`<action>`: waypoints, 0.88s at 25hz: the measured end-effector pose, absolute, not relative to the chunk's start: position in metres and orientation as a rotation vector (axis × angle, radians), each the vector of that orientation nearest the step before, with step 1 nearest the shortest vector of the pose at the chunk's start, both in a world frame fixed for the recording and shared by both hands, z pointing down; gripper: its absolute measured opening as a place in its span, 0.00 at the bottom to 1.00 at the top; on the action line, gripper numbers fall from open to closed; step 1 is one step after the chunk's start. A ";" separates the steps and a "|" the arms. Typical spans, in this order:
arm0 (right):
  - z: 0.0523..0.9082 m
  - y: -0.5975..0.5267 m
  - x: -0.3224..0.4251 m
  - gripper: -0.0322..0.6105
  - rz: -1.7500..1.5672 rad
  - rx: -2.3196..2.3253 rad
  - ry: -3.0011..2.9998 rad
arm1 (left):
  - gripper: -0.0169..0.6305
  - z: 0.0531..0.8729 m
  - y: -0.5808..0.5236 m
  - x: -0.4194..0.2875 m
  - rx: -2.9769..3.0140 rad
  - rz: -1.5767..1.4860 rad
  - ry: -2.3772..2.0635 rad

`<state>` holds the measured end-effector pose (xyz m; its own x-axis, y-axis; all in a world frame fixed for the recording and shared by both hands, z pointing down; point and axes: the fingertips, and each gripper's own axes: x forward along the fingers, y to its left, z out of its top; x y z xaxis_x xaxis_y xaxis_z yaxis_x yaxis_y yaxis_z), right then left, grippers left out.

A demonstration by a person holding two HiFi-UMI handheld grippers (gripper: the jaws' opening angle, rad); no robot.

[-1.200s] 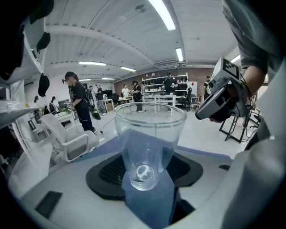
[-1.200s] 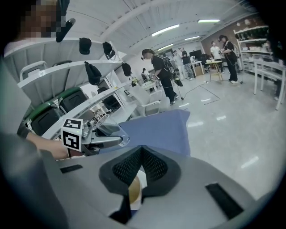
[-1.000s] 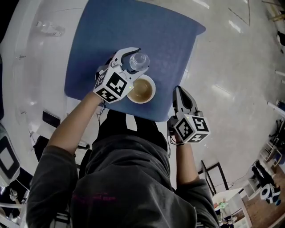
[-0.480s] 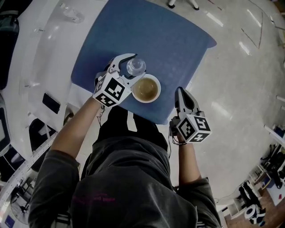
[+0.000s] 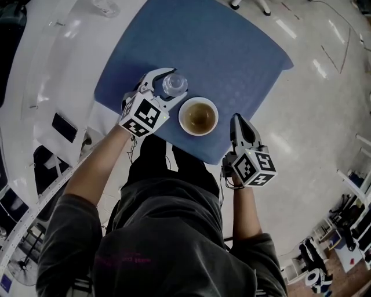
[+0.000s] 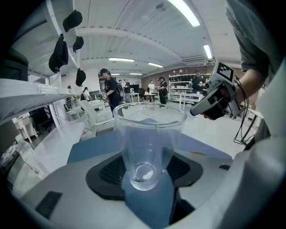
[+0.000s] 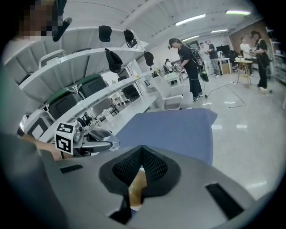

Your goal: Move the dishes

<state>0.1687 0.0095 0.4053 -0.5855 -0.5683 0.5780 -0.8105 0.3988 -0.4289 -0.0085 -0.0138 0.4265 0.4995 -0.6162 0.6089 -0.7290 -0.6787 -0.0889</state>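
Observation:
A clear drinking glass [image 5: 174, 84] stands upright between the jaws of my left gripper [image 5: 172, 82] over the near part of the blue table [image 5: 220, 52]. The left gripper view shows the glass [image 6: 149, 143] filling the gap of that gripper [image 6: 145, 169], with both black pads against its base. A white bowl [image 5: 198, 116] with a brown inside sits on the table just right of the glass. To the bowl's right, at the table's near edge, my right gripper [image 5: 235, 120] has its jaws together and empty. Past that gripper [image 7: 140, 150], the right gripper view shows a sliver of the bowl [image 7: 136, 190].
A white counter [image 5: 52, 64] runs along the table's left side, with a dark phone-like slab [image 5: 62, 126] and a clear item [image 5: 105, 7] on it. Shiny floor [image 5: 313, 133] lies right of the table. Several people stand far off in the room [image 6: 109, 89].
My left gripper has carried the glass to the left, away from the bowl, so a gap has opened between them. The right gripper has edged along the table's near edge, still shut.

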 end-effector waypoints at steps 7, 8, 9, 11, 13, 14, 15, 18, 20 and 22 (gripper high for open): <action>0.411 0.000 0.150 0.05 0.994 1.194 -2.269 | 0.45 0.448 -0.019 -0.023 2.522 0.894 -1.123; 0.412 -0.002 0.147 0.05 0.995 1.193 -2.263 | 0.45 0.450 -0.021 -0.026 2.519 0.888 -1.121; 0.414 -0.003 0.143 0.05 0.998 1.192 -2.256 | 0.45 0.452 -0.023 -0.028 2.516 0.881 -1.119; 0.420 -0.003 0.137 0.05 1.006 1.186 -2.240 | 0.45 0.458 -0.026 -0.033 2.509 0.870 -1.117; 0.426 -0.002 0.131 0.05 1.014 1.177 -2.224 | 0.45 0.465 -0.027 -0.037 2.503 0.862 -1.113; 0.429 -0.001 0.128 0.05 1.017 1.171 -2.217 | 0.45 0.468 -0.027 -0.038 2.500 0.861 -1.109; 0.431 0.000 0.125 0.05 1.019 1.165 -2.211 | 0.45 0.472 -0.027 -0.040 2.498 0.861 -1.104; 0.435 -0.001 0.118 0.05 1.020 1.152 -2.200 | 0.45 0.483 -0.029 -0.044 2.491 0.867 -1.093; 0.437 -0.003 0.114 0.05 1.019 1.146 -2.196 | 0.45 0.490 -0.031 -0.047 2.484 0.871 -1.092; 0.438 -0.005 0.111 0.05 1.019 1.142 -2.191 | 0.45 0.495 -0.033 -0.051 2.476 0.873 -1.089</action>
<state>0.1106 -0.0048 0.4385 -0.5462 -0.4906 0.6790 -0.8354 0.3792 -0.3979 -0.0505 -0.0327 0.4955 0.5283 -0.5623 0.6362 -0.7432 -0.6686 0.0263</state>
